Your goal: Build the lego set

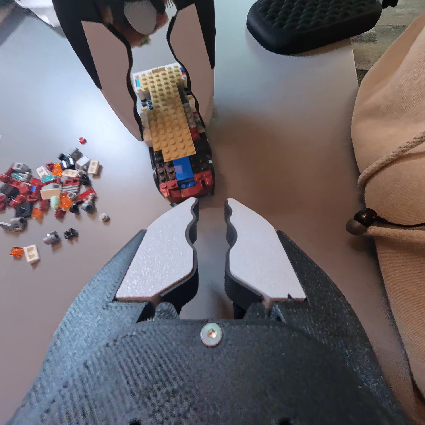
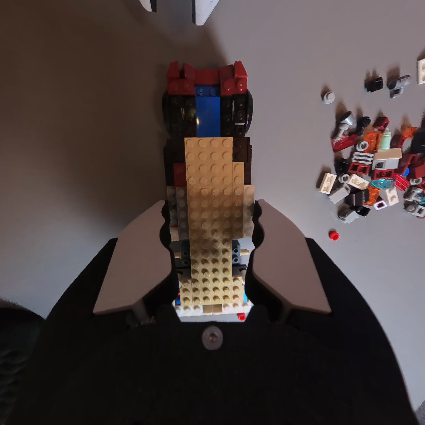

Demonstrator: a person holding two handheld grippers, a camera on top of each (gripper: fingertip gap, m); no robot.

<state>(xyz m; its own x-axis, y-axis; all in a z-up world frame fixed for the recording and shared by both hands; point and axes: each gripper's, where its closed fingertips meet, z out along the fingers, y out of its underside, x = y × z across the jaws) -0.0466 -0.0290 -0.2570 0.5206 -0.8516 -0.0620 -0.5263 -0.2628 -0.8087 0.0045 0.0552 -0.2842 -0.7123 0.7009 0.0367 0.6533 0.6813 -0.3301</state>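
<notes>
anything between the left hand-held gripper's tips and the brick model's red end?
Nothing: in the left wrist view only bare table separates the left hand-held gripper from the brick model; its left fingertip nearly reaches the red end.

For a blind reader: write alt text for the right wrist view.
The right gripper straddles a long toy-brick vehicle topped with tan studded plates, one finger on each side of its body, on a grey table. A loose pile of small red, orange, white and grey bricks lies to the right, and the left gripper's pale fingertips show at the top edge.
</notes>
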